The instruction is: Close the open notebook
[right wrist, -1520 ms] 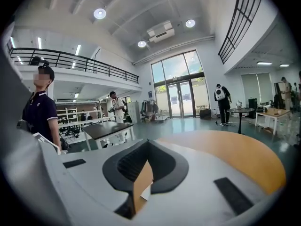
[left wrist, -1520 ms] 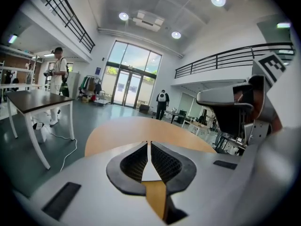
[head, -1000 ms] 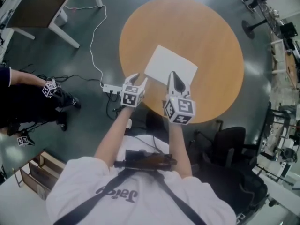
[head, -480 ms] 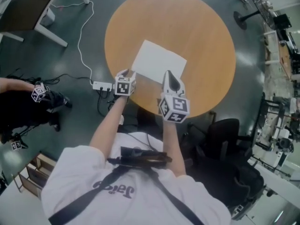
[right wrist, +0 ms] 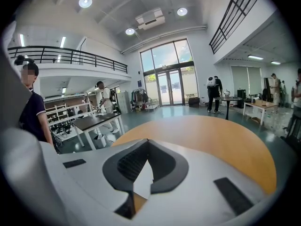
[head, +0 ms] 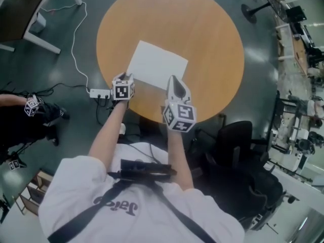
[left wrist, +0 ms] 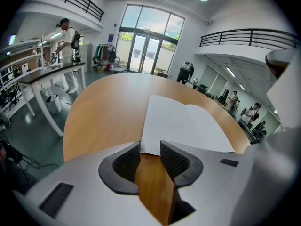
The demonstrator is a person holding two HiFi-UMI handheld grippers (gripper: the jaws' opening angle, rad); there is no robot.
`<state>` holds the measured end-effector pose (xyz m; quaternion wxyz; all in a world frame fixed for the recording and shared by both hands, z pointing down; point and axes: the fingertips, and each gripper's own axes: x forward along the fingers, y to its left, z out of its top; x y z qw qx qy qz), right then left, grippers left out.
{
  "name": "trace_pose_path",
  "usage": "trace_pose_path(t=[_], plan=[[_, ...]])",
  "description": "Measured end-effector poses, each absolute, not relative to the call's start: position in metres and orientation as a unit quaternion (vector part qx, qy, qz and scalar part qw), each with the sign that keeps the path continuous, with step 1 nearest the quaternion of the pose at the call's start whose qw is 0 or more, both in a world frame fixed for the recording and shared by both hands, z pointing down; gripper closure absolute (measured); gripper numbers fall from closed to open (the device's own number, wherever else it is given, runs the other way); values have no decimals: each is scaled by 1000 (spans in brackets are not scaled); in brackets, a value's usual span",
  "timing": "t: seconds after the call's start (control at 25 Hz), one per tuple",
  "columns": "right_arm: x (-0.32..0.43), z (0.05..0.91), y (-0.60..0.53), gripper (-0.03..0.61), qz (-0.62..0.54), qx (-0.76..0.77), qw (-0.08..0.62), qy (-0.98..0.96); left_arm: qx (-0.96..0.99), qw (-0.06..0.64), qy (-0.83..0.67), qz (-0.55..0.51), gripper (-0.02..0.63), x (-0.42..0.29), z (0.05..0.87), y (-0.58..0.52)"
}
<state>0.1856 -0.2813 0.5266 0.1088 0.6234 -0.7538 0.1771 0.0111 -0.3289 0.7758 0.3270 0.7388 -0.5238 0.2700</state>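
Round wooden table fills the upper middle of the head view, and the open notebook lies flat on its near side. My left gripper is narrowly parted at the near-left page corner, so I'd slide one jaw under that edge before lifting. My right gripper has its tips together, pinching nothing I can see. It's best used to steady the other page.

In the head view, the notebook lay on the round table, left of the table's centre. The left gripper sat at the notebook's lower-left corner, and the right gripper at its lower-right edge. A power strip lay on the floor left of the table. A chair stood lower right of the table.
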Motion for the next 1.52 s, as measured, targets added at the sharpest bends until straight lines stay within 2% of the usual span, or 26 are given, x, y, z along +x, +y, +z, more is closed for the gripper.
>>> trace_pose_path(t=[0.24,0.48,0.72,1.08,1.52], plan=[[194,530,-279,566,182,626,107,-751,740,298,-526,296,505,11,768,-332],[192,527,-278,566,182,622,101,-755,731,315,-535,283,543,7,768,-333],[188,528,-276,566,180,621,100,-756,733,367,-516,248,569,10,774,-333],[193,526,-273,566,179,628,96,-751,752,367,-509,200,583,18,744,-329],[206,528,-267,566,182,644,87,-738,801,322,-480,159,583,57,678,-290]])
